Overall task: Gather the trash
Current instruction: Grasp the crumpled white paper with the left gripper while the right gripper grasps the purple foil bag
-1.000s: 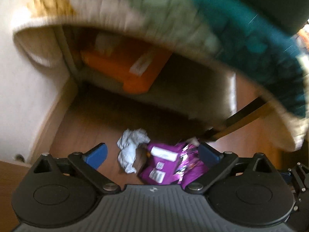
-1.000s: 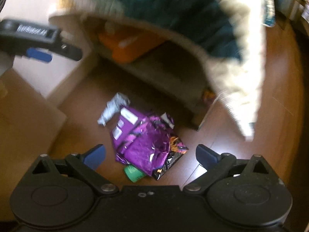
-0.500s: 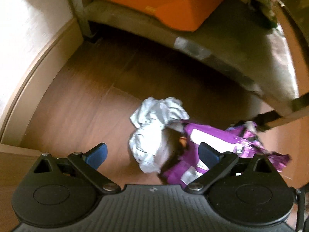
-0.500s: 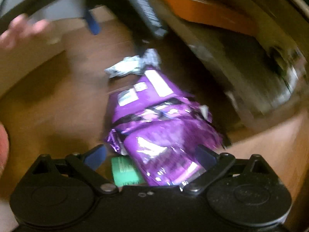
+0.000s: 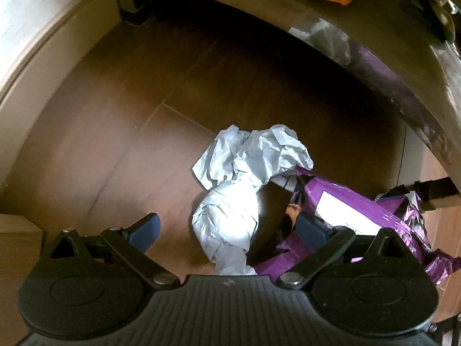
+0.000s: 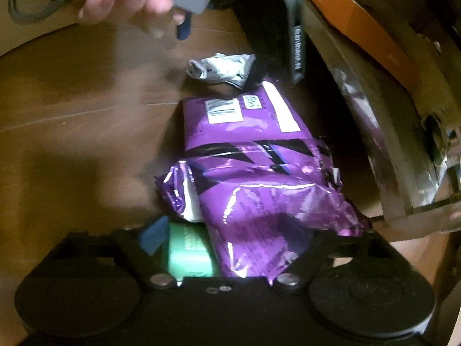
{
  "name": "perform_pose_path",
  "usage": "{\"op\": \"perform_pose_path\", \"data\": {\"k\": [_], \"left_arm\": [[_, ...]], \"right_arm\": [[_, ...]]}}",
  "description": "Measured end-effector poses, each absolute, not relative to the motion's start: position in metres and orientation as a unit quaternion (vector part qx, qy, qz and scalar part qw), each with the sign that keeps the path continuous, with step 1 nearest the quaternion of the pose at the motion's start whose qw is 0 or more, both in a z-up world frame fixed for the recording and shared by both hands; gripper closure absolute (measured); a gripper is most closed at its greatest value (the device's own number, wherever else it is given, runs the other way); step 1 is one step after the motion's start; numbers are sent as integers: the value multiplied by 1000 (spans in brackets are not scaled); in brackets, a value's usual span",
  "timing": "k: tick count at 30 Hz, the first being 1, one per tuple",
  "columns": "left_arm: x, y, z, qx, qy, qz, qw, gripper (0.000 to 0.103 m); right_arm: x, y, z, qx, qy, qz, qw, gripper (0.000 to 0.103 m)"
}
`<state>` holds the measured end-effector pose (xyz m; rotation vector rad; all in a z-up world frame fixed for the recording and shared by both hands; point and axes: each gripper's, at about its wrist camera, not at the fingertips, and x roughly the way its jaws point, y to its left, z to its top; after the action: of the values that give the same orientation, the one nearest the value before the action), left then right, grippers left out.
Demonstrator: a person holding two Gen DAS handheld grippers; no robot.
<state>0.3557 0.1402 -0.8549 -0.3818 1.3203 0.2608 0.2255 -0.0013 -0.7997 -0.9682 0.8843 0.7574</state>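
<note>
A pale grey-white, heavily creased paper (image 5: 242, 184) is seen on a brown wood-grain floor (image 5: 121, 132). A glossy purple bag (image 6: 259, 173) is marked with black diagonal stripes, a white label and a black-on-white barcode. A mint-green packet (image 6: 188, 255) is seen just beside it. An orange box (image 6: 363, 26) is noted on a dull grey-brown shelf (image 5: 331, 20), whose edge carries grey and purple reflections. Black bodies and blue pads (image 5: 144, 229) are recorded on the left gripper (image 5: 227, 227) and right gripper (image 6: 227, 233). The skirting is beige.
</note>
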Motion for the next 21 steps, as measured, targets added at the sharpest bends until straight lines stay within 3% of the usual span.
{"op": "perform_pose_path", "data": {"k": [3,5,7,8,10,14,21], "left_arm": [[356,139,-858,-176,607,118,766,7],[355,139,-859,-178,610,116,764,19],[356,135,-859,-179,615,114,759,43],[356,133,-859,-181,617,113,757,47],[355,131,-860,-178,620,118,755,57],[352,128,-860,-168,622,128,754,73],[347,125,-859,-169,625,136,750,77]], "right_arm": [[231,-6,-790,-400,429,334,738,40],[235,-9,-786,-378,445,327,743,51],[236,-13,-783,-359,458,325,745,58],[238,-15,-781,-348,464,325,747,65],[242,-17,-775,-324,476,324,751,69],[244,-21,-767,-300,486,318,756,101],[244,-29,-750,-292,464,314,775,103]]}}
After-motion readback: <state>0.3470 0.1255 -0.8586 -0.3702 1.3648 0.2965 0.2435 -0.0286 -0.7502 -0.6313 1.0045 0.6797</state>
